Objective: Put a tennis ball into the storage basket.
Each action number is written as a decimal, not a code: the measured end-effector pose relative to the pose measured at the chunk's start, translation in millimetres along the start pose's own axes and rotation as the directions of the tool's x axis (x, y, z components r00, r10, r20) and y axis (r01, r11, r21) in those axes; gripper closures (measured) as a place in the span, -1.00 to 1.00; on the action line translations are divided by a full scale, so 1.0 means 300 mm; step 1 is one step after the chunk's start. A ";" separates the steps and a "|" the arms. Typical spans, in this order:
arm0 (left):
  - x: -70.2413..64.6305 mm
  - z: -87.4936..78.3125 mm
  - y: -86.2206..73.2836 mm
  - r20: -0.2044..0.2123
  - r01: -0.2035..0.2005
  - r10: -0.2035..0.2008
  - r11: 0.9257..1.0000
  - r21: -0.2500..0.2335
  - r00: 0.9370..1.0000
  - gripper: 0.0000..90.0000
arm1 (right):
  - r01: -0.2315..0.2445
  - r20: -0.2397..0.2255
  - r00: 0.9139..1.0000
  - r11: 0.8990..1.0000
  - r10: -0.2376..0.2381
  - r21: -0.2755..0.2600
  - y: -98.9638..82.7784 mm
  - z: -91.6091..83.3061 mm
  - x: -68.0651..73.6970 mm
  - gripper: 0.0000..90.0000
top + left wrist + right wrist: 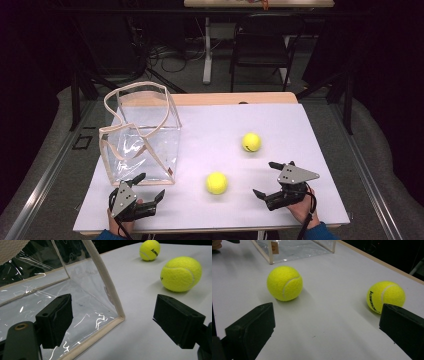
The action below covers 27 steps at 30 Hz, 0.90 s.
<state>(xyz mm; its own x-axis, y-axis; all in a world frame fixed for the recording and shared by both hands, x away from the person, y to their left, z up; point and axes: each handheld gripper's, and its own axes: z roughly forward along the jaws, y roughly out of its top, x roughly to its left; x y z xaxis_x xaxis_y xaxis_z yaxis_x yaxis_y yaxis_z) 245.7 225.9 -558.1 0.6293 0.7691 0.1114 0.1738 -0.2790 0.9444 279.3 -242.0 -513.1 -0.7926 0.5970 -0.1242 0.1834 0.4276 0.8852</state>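
we hold the right gripper [274,179] wide open and empty near the table's [320,200] front edge, the nearer tennis ball [217,183] just to its left, closer than to the open, empty left gripper [149,186] by the clear bag [142,137].

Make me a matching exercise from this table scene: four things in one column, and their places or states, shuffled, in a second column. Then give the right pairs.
Things:
1. clear bag
2. near tennis ball
3. far tennis ball
4. right tool

Places or states:
A. lies alone toward the table's right half, black lettering on it
B. jaws wide open, nothing between them
C. stands upright on the table's left, beige trim, nothing inside
D. lies between the two tools, close to the table's front edge

Pairs: 1-C, 2-D, 3-A, 4-B
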 end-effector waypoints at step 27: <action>-0.001 0.002 0.002 0.006 -0.003 0.003 1.000 0.008 1.000 -0.65 | 0.007 -0.072 0.997 0.995 0.000 0.095 0.102 0.106 0.022 -1.00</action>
<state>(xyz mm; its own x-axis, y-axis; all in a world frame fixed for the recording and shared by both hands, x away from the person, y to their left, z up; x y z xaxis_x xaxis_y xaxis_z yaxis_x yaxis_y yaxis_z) 246.1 225.3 -557.8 0.6347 0.7645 0.1126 0.1776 -0.2862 0.9416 298.2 -203.3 -501.0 -0.8326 0.5463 -0.0912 0.2327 0.4945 0.8375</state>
